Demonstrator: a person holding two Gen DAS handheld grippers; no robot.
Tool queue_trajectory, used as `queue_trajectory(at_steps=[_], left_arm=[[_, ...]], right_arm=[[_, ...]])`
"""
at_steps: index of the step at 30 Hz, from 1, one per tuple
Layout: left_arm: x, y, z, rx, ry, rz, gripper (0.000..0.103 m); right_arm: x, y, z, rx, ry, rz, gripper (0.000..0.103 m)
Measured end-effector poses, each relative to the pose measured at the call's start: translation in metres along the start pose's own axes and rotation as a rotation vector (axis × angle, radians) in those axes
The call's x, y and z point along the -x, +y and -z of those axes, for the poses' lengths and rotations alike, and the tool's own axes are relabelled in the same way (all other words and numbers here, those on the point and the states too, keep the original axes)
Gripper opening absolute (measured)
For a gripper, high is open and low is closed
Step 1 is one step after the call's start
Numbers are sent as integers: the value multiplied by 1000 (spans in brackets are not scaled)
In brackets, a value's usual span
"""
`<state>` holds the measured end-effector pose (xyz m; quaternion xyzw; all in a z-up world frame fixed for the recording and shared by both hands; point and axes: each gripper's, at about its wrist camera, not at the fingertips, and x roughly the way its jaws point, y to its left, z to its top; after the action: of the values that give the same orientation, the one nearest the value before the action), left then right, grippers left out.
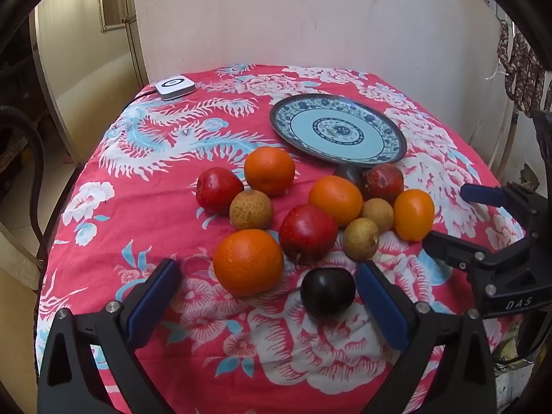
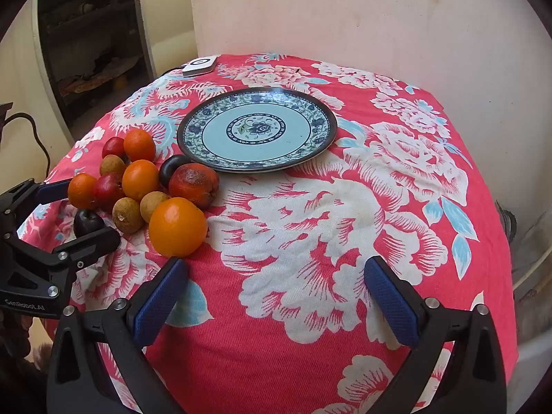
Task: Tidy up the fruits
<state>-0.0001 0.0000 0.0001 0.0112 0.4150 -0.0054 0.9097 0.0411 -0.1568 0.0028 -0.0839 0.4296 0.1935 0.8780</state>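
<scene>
Worktop (image 2: 310, 362) under red floral cloth (image 2: 293, 207), pale wall (image 2: 345, 10) behind plate (image 2: 257, 129). Fruits (image 1: 307, 233) clustered just in front of plate. Left hand-held gripper (image 1: 269, 288) and right hand-held gripper (image 2: 276, 283) both wide open, empty.

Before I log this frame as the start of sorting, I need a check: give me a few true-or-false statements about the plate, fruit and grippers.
1. The plate holds no fruit. True.
2. The left gripper is shut on an orange. False: open, holding nothing.
3. Four oranges lie on the cloth. True.
4. The right gripper grips a dark plum. False: it is open over bare cloth.
5. A white device sits near the far edge. True.
</scene>
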Motion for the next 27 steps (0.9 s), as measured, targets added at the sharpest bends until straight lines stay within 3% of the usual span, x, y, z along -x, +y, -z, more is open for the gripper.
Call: queue_trajectory(at_steps=[27], left_arm=[[0,0,0,0,-5,-1,103]], right_arm=[[0,0,0,0,0,0,103]])
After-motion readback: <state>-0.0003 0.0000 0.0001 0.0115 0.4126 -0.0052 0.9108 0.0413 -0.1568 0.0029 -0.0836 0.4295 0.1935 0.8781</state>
